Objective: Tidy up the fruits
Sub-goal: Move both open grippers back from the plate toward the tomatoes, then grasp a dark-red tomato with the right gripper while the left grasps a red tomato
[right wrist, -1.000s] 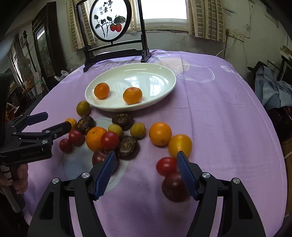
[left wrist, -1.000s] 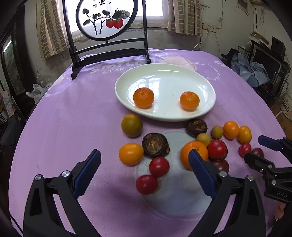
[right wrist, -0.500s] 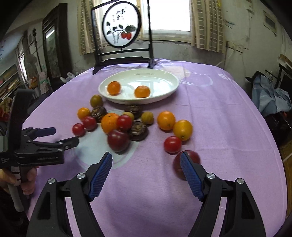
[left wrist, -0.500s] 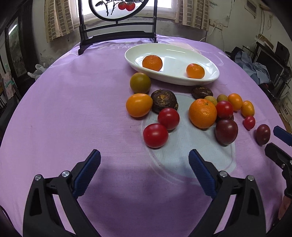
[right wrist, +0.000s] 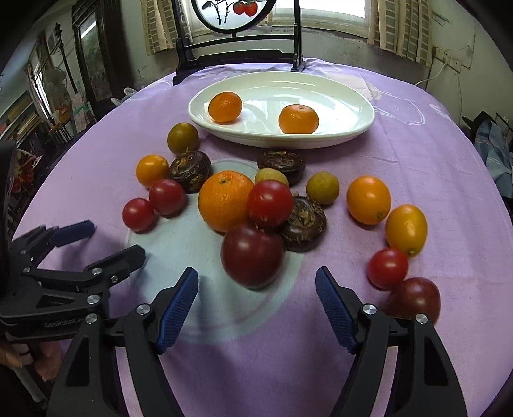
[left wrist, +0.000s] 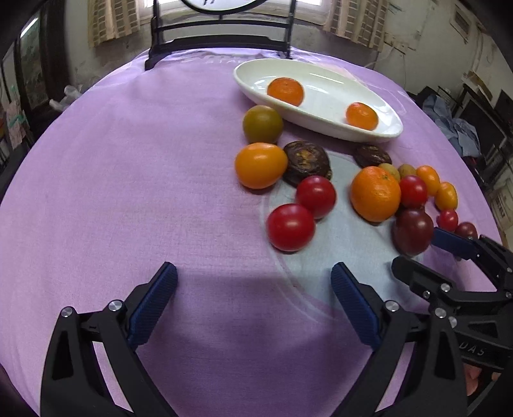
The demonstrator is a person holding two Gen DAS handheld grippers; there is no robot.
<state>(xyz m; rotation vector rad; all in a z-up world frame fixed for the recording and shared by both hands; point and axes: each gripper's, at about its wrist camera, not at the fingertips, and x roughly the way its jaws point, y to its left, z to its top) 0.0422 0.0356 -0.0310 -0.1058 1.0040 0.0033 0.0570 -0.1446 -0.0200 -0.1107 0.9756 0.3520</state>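
Fruits: a bunch of small fruits lies on the purple cloth [right wrist: 416,154] of the counter, just near of the white plate [right wrist: 352,128].
Plate: two small oranges [right wrist: 225,106] sit in it, well apart from each other.
Big orange [right wrist: 224,205]: in the middle of the bunch, touching a red tomato [right wrist: 271,203].
Dark tomato [right wrist: 252,255]: the nearest fruit in the middle, just far of the right claw.
Brown fruits [right wrist: 189,170]: three lumpy dark ones lie among the others.
Right claw [right wrist: 256,288]: its jaws are closing, with nothing between them yet.
Left claw [left wrist: 253,277]: open wide above bare cloth, holding nothing; two red tomatoes [left wrist: 290,227] lie just far of it.
Far side: a black stand with a round picture [right wrist: 237,9] is behind the plate.
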